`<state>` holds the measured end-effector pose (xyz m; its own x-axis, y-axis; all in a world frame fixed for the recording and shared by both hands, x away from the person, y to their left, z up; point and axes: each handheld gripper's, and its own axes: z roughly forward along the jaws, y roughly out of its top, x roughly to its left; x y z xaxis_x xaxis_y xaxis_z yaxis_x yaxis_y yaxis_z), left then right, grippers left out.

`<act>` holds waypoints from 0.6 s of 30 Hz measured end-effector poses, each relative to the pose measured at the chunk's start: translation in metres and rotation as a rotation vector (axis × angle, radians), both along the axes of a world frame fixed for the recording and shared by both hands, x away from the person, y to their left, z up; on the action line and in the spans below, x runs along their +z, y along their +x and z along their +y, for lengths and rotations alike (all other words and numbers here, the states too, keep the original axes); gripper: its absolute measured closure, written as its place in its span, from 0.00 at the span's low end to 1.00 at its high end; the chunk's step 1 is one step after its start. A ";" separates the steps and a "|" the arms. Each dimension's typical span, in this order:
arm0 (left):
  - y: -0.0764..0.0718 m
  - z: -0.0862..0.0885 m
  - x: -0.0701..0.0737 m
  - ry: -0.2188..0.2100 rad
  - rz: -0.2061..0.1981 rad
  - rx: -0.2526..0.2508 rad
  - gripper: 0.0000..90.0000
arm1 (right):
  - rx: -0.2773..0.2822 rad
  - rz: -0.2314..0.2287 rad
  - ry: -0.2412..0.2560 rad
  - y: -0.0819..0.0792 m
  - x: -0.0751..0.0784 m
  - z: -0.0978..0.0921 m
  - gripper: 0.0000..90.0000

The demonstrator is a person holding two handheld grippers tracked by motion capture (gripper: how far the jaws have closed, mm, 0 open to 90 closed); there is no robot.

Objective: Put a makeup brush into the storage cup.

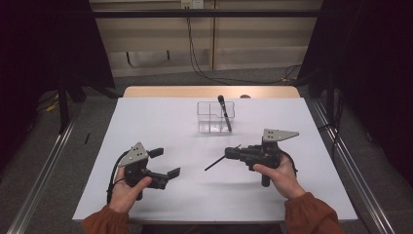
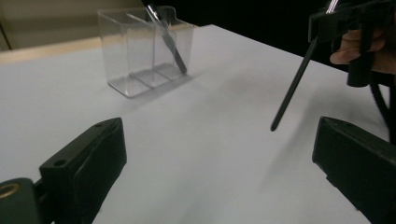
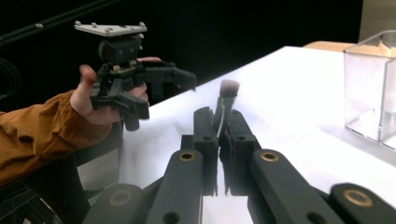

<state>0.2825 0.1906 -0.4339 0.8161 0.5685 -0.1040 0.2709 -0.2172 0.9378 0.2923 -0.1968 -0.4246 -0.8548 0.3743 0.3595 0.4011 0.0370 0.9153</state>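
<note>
1. Closest to the high camera, two orange sleeves come in from the bottom edge, each hand holding a gripper above the white table.
2. On the person's right, the right gripper has its jaws pressed together on a thin black brush. The handle slants down and away toward the table; the bristle end pokes up past the jaw tips in the right gripper view.
3. On the other side, the left gripper is spread wide with nothing between its jaws, hovering near the table's front.
4. Farther back stands the clear organizer, divided into compartments, with another dark brush already leaning in its right side.
5. Likely next step: carry the held brush to the organizer and drop it in.
6. Risks, as I judge them:
   - The grip sits near the bristle end, so the long free handle may swing or pivot in the jaws.
   - A slanted handle could catch the organizer's rim or a divider and tip the light container.
   - It could also knock the leaning brush.
   - Letting go too early would send it rolling across the table.
</note>
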 end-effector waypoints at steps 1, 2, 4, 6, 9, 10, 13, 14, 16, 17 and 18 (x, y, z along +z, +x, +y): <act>-0.001 0.001 0.000 0.000 -0.007 0.020 0.03 | -0.004 0.003 -0.006 0.000 0.000 -0.001 0.95; -0.001 0.003 0.000 -0.007 0.009 0.022 0.03 | -0.008 0.005 -0.007 0.001 0.001 -0.002 0.95; -0.002 0.007 0.000 -0.006 0.007 0.035 0.03 | -0.018 0.017 -0.008 0.002 0.002 -0.004 0.95; -0.005 0.009 -0.002 -0.007 0.005 0.036 0.03 | -0.025 0.022 -0.015 0.003 0.003 -0.007 0.95; -0.008 0.014 -0.003 -0.004 -0.001 0.052 0.03 | -0.039 0.021 -0.011 0.004 0.005 -0.010 0.95; -0.008 0.015 -0.004 -0.009 -0.004 0.055 0.03 | -0.046 0.027 -0.009 0.005 0.006 -0.011 0.95; -0.011 0.020 -0.005 -0.014 -0.025 0.090 0.03 | -0.057 0.026 -0.018 0.006 0.010 -0.014 0.95; -0.013 0.022 -0.005 -0.008 -0.029 0.094 0.04 | -0.060 0.026 -0.017 0.007 0.011 -0.014 0.95; -0.015 0.026 -0.007 0.003 -0.018 0.088 0.04 | -0.069 0.024 -0.014 0.008 0.012 -0.016 0.95; -0.016 0.029 -0.008 -0.003 -0.016 0.091 0.04 | -0.072 0.027 -0.017 0.009 0.012 -0.017 0.95; -0.018 0.033 -0.010 -0.003 -0.012 0.095 0.04 | -0.077 0.025 -0.019 0.009 0.013 -0.018 0.95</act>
<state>0.2648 0.2237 -0.4440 0.7601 0.6427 -0.0960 0.2784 -0.1885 0.9418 0.3017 -0.2149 -0.4119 -0.8140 0.4454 0.3728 0.4266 0.0228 0.9042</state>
